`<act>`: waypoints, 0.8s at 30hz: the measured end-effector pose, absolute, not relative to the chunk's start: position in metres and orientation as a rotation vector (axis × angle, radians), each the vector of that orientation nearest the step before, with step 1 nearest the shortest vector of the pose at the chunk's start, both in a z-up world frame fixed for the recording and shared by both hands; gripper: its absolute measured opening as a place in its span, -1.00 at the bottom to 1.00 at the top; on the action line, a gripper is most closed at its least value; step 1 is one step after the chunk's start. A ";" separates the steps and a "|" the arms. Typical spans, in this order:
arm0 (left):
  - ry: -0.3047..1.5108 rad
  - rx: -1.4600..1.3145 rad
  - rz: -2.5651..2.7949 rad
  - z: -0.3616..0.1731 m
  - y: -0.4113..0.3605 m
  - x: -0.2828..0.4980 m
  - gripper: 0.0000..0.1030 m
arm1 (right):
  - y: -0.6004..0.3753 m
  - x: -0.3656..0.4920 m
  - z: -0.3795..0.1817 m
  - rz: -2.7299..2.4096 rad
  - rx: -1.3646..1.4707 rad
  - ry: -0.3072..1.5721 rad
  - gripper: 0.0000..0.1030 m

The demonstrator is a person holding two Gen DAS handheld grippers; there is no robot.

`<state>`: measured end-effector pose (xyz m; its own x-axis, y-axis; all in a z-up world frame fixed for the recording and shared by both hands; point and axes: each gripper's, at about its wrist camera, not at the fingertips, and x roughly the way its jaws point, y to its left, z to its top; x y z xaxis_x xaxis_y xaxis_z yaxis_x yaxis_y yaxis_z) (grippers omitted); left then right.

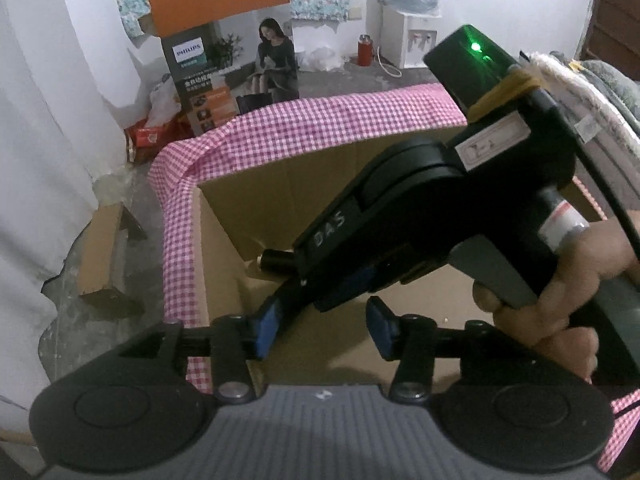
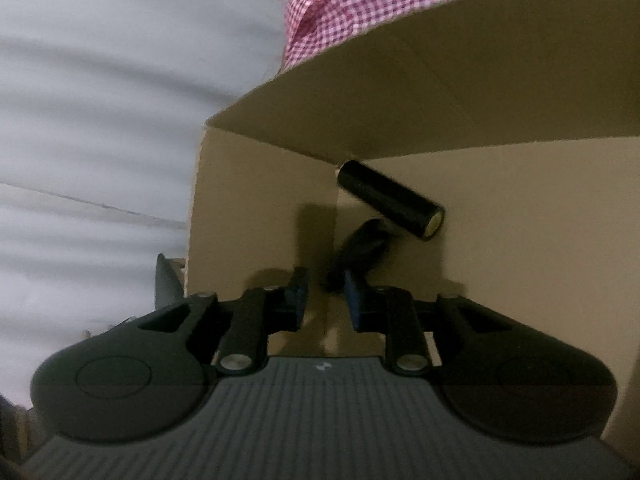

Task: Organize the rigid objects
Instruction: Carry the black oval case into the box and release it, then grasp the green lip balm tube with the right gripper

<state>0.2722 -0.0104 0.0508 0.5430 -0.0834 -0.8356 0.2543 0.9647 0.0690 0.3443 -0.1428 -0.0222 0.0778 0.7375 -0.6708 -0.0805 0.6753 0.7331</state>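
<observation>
Inside the cardboard box (image 2: 520, 240), two black cylinders (image 2: 390, 204) look rigid, light, prone to rolling; grip mid-barrel. Right gripper (image 2: 326, 300) narrowly parted, empty; left gripper (image 1: 320, 326) partly open, empty.

Two black cylindrical batteries (image 2: 390, 204) lie inside open brown cardboard box (image 2: 520, 220) w/ pink gingham-cloth rim, near its corner, angled, touching.

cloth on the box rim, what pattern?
Pink-and-white gingham cloth; clearest in the left wrist view.

"PHILIPS" on the tall carton (image 1: 224, 76); "DAS" on the right gripper (image 1: 329, 227); smaller carton print appears Chinese, illegible.
</observation>
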 end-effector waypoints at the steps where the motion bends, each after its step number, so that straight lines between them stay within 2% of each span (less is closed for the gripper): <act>1: 0.969 0.186 -0.201 0.054 -0.009 0.270 0.00 | -0.146 0.344 -0.019 0.673 0.609 1.356 -0.50; 4: 0.942 0.171 -0.198 0.065 -0.006 0.259 0.01 | -0.155 0.336 -0.005 0.677 0.619 1.319 -0.47; 8: 0.882 0.147 -0.205 0.088 -0.002 0.234 0.19 | -0.176 0.313 0.024 0.703 0.618 1.242 -0.45; 17: 0.744 0.102 -0.301 0.123 -0.007 0.152 0.43 | -0.267 0.212 0.097 0.762 0.633 0.971 -0.41; 21: 0.746 0.100 -0.389 0.111 -0.023 0.121 0.44 | -0.308 0.150 0.098 0.731 0.661 0.859 -0.39; 24: 0.788 0.102 -0.467 0.088 -0.046 0.104 0.44 | -0.326 0.111 0.075 0.658 0.652 0.843 -0.38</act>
<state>0.1036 -0.0458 0.0876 0.6092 -0.3658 -0.7036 0.4408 0.8937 -0.0829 0.1111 -0.3258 0.0746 0.4995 0.7395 -0.4513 -0.2583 0.6243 0.7372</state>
